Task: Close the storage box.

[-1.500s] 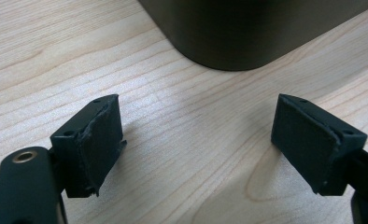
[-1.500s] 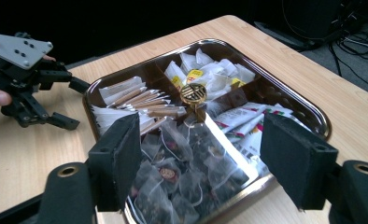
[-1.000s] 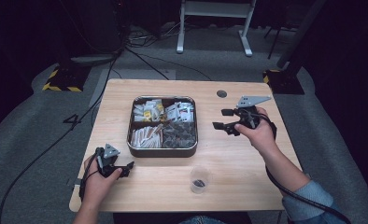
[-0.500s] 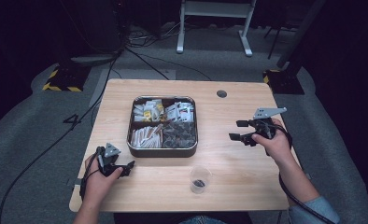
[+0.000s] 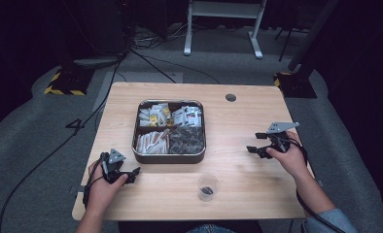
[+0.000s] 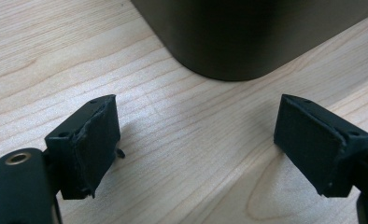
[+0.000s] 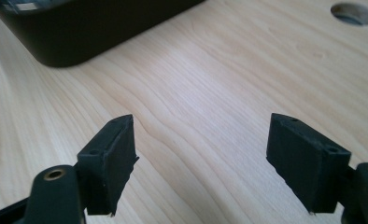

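The right gripper sits low over the right part of the counter, well apart from the tin at the counter's middle, with its fingers spread wide and nothing between them; they have just been opening further. In the right gripper view the bare wood lies under the fingers, the tin's dark wall stands off at the top left, and a round cable hole shows near the far edge. The left gripper rests near the counter's front left corner, just beside the tin's near left corner, its fingers also wide and empty. The tin holds four compartments of small packets, and a clear plastic cup with something dark in its bottom stands near the front edge, between the two hands. This looks like a pause between steps: both hands are parked and free. The next move probably calls for one gripper to rise over the tin's rim, come down into a compartment and close narrowly on a single thin packet without dragging its neighbours.
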`<state>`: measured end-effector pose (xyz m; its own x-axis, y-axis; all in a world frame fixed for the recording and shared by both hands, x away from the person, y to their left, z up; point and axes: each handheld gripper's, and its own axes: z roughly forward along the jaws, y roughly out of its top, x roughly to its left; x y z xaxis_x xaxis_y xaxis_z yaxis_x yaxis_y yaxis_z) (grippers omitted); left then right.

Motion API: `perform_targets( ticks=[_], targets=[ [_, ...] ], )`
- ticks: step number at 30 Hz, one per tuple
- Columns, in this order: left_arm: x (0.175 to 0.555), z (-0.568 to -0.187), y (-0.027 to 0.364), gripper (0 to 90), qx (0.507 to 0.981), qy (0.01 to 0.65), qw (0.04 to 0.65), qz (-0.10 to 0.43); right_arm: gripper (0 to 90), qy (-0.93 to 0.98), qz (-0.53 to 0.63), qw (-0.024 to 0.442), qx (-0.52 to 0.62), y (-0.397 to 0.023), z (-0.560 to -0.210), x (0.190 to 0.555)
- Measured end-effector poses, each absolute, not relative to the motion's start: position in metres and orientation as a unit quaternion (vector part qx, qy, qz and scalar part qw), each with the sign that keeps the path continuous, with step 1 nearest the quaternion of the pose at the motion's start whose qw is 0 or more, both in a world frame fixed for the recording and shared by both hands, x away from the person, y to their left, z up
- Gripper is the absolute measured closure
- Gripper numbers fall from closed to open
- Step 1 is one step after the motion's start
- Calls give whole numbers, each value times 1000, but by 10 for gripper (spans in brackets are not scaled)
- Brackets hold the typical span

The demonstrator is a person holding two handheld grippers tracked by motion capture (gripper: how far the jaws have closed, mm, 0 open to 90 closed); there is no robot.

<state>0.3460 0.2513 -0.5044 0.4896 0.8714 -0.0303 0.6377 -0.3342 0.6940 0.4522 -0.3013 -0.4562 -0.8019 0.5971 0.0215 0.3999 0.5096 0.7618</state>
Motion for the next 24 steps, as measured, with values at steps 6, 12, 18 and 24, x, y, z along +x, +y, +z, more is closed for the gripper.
perform_targets(
  ticks=[6,12,18,24],
  targets=[
    [346,-504,251,149,798,473,330,176,231,855,403,122,303,-308,-477,454],
    [346,-504,251,149,798,473,330,176,212,850,405,112,318,-309,-490,458],
    [346,-504,251,149,798,473,330,177,200,854,401,114,310,-305,-497,457],
    [346,-504,251,149,798,473,330,176,168,859,397,109,305,-302,-500,454]
  ],
)
